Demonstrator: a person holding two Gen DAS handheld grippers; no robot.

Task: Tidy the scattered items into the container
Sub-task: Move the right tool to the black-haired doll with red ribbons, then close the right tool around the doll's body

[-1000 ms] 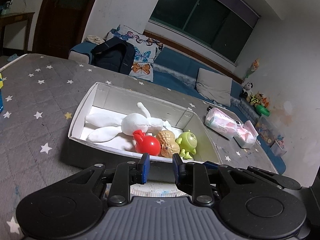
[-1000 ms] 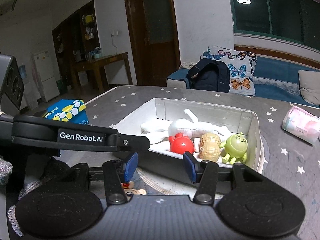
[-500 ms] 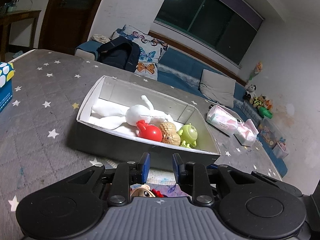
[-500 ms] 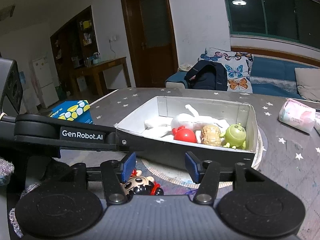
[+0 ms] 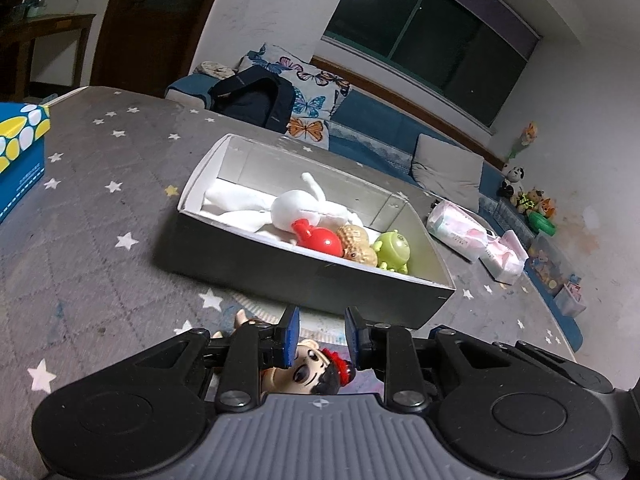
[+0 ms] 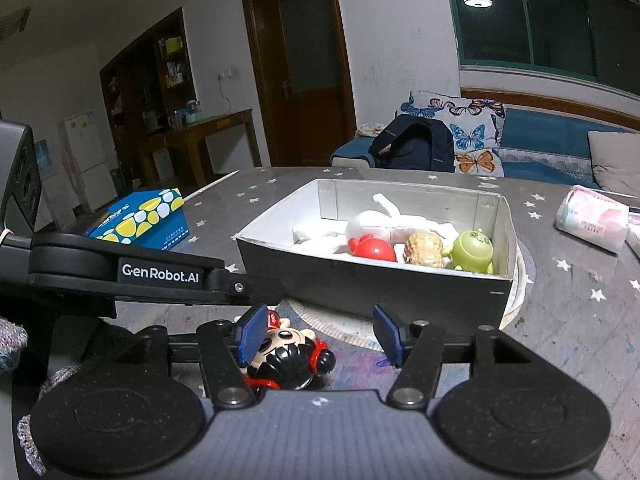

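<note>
Doll pickup, right in front of you!
Your left gripper hangs over the doll, jaws parted, nothing gripped; your right gripper gapes wide alongside it. Drop, pinch its head, then lift ahead over the box wall among the toys.

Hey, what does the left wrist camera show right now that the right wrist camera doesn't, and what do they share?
Only the left wrist view shows the stuffed toys on the far ledge and the left gripper's open fingers. Only the right wrist view shows the wooden desk, the fridge and the right gripper, open. Both share the box holding the white plush, and the doll lying outside it.
</note>
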